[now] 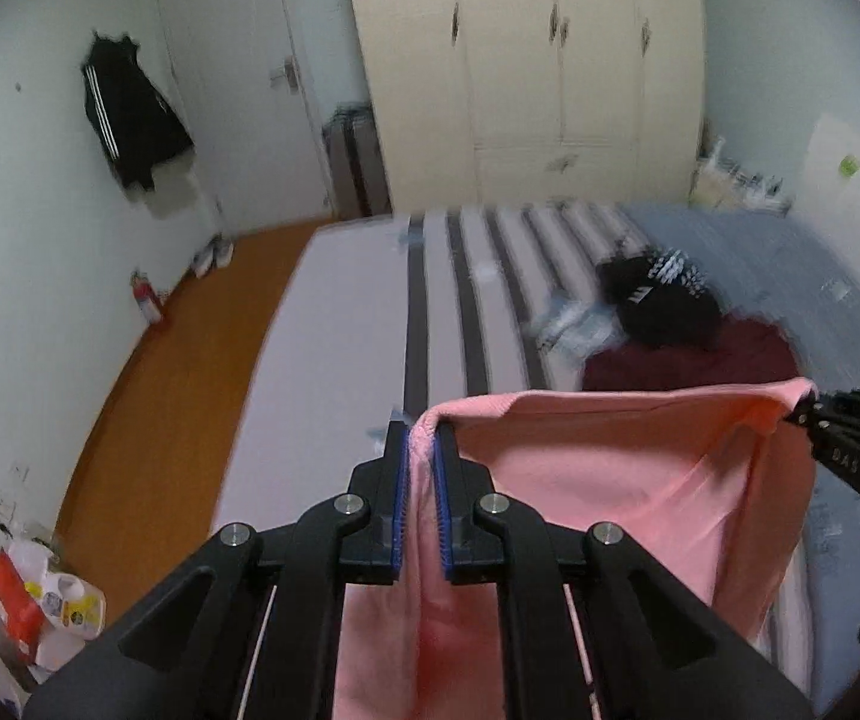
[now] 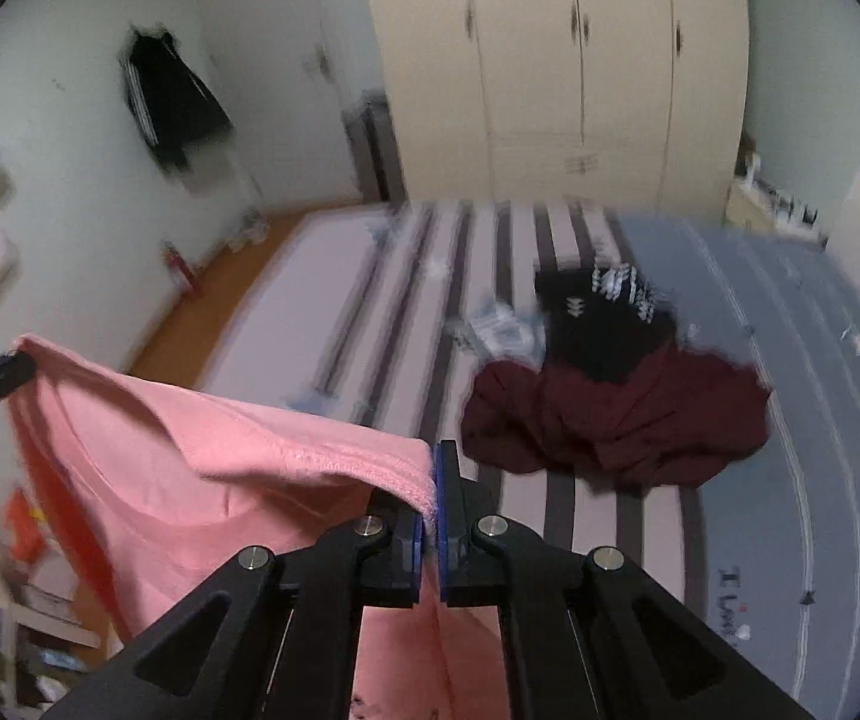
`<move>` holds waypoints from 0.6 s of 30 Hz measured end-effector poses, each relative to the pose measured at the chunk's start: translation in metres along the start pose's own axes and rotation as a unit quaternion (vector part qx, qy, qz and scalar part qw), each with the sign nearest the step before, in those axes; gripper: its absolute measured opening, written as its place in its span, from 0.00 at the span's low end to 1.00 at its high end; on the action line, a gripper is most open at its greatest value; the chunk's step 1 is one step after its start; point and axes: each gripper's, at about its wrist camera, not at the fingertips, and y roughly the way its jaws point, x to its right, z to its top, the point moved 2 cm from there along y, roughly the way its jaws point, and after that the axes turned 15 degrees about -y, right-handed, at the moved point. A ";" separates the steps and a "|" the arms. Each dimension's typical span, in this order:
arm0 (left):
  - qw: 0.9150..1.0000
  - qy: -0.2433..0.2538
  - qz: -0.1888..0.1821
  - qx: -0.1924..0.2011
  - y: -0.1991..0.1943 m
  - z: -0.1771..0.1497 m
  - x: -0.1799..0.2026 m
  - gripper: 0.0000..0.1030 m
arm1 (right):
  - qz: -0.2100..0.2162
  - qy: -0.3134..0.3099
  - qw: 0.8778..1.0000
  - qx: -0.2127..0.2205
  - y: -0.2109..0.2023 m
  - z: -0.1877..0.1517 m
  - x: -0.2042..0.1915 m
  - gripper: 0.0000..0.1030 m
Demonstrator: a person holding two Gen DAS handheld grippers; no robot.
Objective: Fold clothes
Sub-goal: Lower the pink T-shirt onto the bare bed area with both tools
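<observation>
**As Pink Garment Is Hanging Taut Between Two Grippers, Bed Is Waiting Below**

While both tools are clenching opposite corners of one edge, a pink garment (image 1: 610, 480) is hanging in the air above a striped bed (image 1: 340, 330). At the bottom centre of the left wrist view, the left gripper (image 1: 422, 438) is pinching a bunched pink corner between its blue pads (image 1: 401, 480), jaws nearly closed on the cloth. At the right edge of that same frame, the right gripper (image 1: 805, 414) is biting the far corner, also clamped tight.

Between the two grips the held edge is running almost level across the picture, from lower centre to right edge, sagging slightly in the middle; that line is the garment's long axis as it is being carried. From it, the rest of the fabric is draping down toward the bottom of the frame.

Ahead of both tongs, in the upper right of the left wrist view, a maroon garment (image 1: 700, 360) and a black printed garment (image 1: 658, 294) are lying heaped on the bedding, well apart from the pink one. Open striped mattress is lying up and to the left of that pile, directly beyond the left gripper, which appears the nearer tool to it. Judging from this, laying the piece flat is calling for both grips moving forward together, keeping the edge stretched.
</observation>
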 end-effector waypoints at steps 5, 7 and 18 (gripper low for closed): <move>0.999 0.000 0.020 -0.038 0.150 -0.044 0.002 0.06 | -0.014 0.001 0.999 -0.049 0.183 -0.026 0.007 0.03; 0.999 0.016 0.021 -0.042 0.190 -0.053 0.001 0.06 | -0.019 -0.002 0.998 -0.057 0.225 -0.032 0.011 0.03; 0.989 0.031 -0.022 -0.144 0.319 -0.063 -0.010 0.13 | -0.028 -0.031 0.991 -0.130 0.353 -0.058 0.010 0.06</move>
